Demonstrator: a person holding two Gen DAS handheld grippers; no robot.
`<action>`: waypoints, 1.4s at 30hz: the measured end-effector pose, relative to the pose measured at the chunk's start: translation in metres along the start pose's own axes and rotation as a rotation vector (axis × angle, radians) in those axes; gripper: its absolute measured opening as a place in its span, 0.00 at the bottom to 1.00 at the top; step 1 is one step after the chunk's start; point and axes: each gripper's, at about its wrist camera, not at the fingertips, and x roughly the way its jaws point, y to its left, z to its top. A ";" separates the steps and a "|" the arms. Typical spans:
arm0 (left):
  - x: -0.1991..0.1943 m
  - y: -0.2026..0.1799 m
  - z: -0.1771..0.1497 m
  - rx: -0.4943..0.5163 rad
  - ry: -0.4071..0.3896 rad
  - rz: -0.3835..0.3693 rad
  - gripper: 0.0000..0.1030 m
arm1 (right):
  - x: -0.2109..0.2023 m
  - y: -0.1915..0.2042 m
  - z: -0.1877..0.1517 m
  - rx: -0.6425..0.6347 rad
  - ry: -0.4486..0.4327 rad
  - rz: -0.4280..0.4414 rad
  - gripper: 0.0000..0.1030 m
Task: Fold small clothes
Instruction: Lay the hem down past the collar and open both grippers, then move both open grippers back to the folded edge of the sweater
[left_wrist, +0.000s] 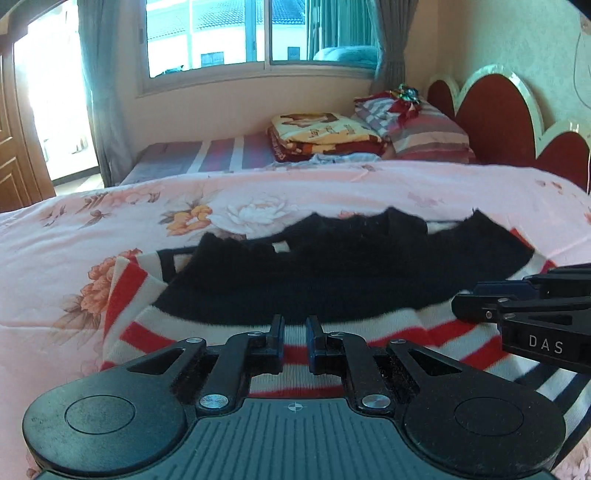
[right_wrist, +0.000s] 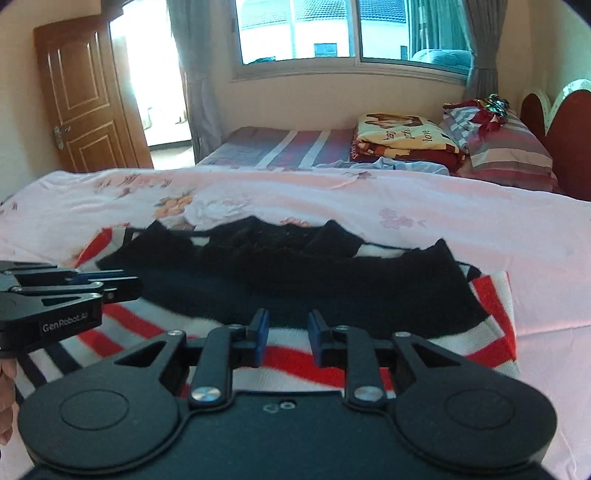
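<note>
- A garment (left_wrist: 332, 280) lies spread on the pink floral sheet (left_wrist: 110, 206) near the bed's front edge; its top is black with a jagged far hem, and red, white and dark stripes show below and at both sides.
- The garment's near edge is hidden under both gripper bodies, so its full outline cannot be made out.
- Left gripper (left_wrist: 295, 326): fingers spread a little apart, with striped cloth showing in the gap. It sits low over the stripes; whether the tips touch the cloth cannot be told.
- Right gripper (right_wrist: 284, 321): blue-padded fingers parted, nothing between them, over the line where the black meets the stripes.
- Each gripper shows side-on in the other's view, cut off by the frame edge: the right one (left_wrist: 480, 302) from the right, the left one (right_wrist: 110, 286) from the left.
- A sliver of hand (right_wrist: 7, 398) shows at the left edge of the right view, mostly cropped.
- At the bed's far side a folded blanket (left_wrist: 325, 134) rests beside a striped pillow (left_wrist: 428, 136); something shiny on the pillow is too blurred to name.
- A pale crumpled cloth (right_wrist: 388, 164) lies just in front of the blanket, partly hidden by a ridge in the sheet.
- A red headboard (left_wrist: 495, 118) is cut off at right.
</note>
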 end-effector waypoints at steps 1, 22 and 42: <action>0.003 0.002 -0.006 -0.004 0.013 0.010 0.11 | 0.002 0.000 -0.005 -0.011 0.010 -0.018 0.22; -0.044 0.015 -0.049 -0.041 0.002 0.065 0.13 | -0.038 0.032 -0.049 -0.029 0.005 -0.087 0.26; -0.058 0.042 -0.061 -0.092 0.017 0.090 0.14 | -0.078 -0.042 -0.083 0.188 0.064 -0.202 0.32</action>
